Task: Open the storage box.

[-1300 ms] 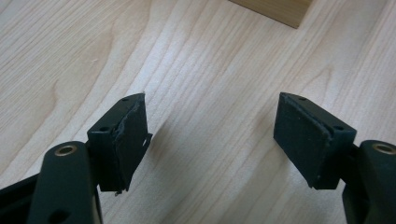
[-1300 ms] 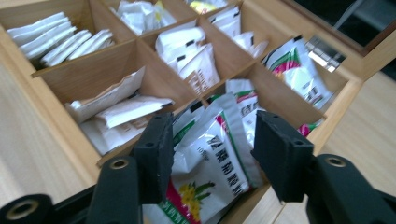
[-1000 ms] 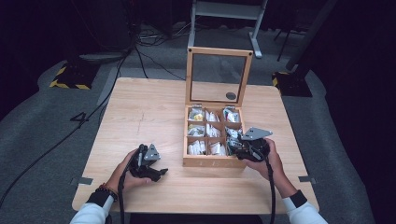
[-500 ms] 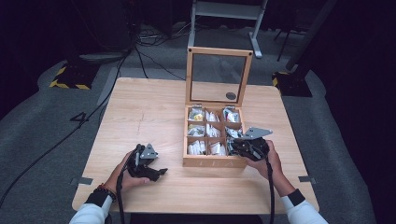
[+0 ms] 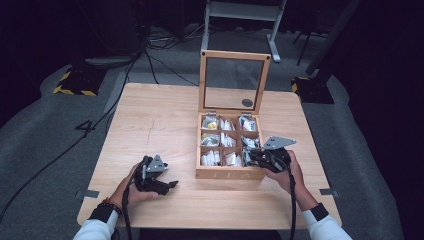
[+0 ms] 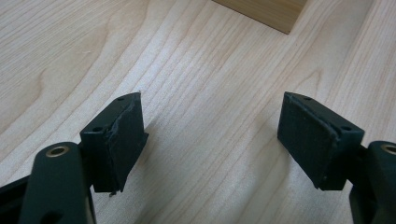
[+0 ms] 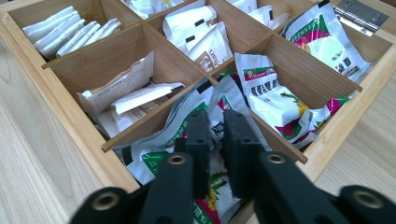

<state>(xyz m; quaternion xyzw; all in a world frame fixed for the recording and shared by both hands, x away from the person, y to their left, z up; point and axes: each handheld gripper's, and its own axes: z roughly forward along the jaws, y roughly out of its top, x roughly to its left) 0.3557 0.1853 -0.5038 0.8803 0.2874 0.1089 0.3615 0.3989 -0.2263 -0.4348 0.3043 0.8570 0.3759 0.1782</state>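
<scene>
- Right gripper (image 7: 215, 128) is in the box (image 5: 227, 173), in the compartment at its near right corner; the box sits right of centre on the desk (image 5: 165, 120), lid up.
- Its jaws have just been closing and now pinch a sachet (image 7: 219, 128), a green-and-white foil packet lying on others in that compartment.
- Left gripper (image 6: 212, 135) hangs over bare desk near the near left corner, jaws wide apart with nothing between them.
- I'd expect the sachet to be very light, thin and floppy with slick foil, so it will sag and may slide out of a shallow pinch.
- Best hold, I think: a flat sealed edge, pads well past the rim, not the puffy middle.
- Neighbouring packets overlap it; one could ride up with it, so I'd lift slowly.
</scene>
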